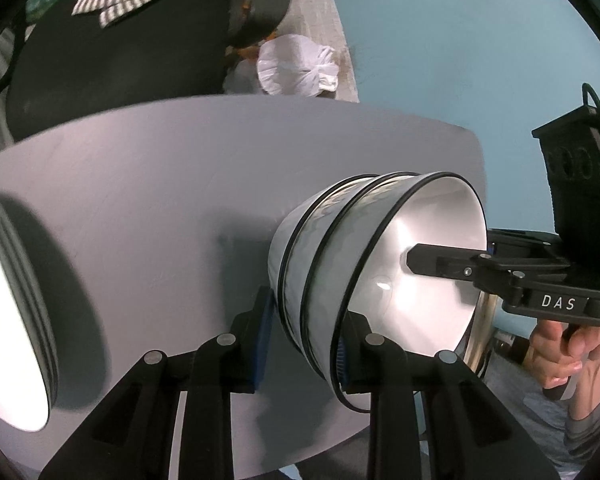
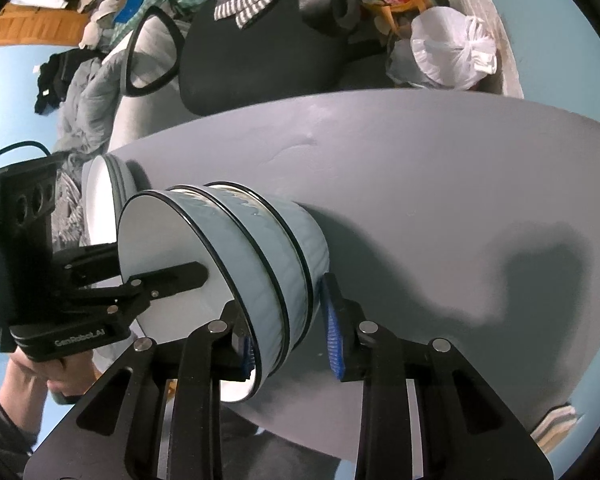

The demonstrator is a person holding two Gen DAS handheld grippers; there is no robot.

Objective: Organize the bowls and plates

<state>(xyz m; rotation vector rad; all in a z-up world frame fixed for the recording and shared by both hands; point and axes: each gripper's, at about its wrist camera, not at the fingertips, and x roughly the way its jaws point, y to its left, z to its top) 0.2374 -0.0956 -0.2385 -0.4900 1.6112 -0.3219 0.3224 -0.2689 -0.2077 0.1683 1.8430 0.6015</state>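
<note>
Three nested pale blue bowls with black rims (image 1: 332, 264) (image 2: 260, 264) stand stacked on the grey table (image 1: 160, 200) (image 2: 420, 168). My left gripper (image 1: 304, 344) is open, its jaws straddling the near wall of the stack, one finger inside the top bowl. My right gripper (image 2: 292, 344) is open and straddles the opposite wall the same way. Each gripper shows in the other's view, with a finger (image 1: 440, 260) (image 2: 172, 276) reaching into the top bowl. A stack of white plates (image 1: 12, 320) (image 2: 108, 200) sits on the table to the left of the bowls.
A black office chair (image 2: 260, 48) with a striped cloth stands behind the table. A tied white plastic bag (image 1: 296, 64) (image 2: 448, 52) lies on the floor beyond. Clothes and clutter lie at the back left. The table edge runs close under both grippers.
</note>
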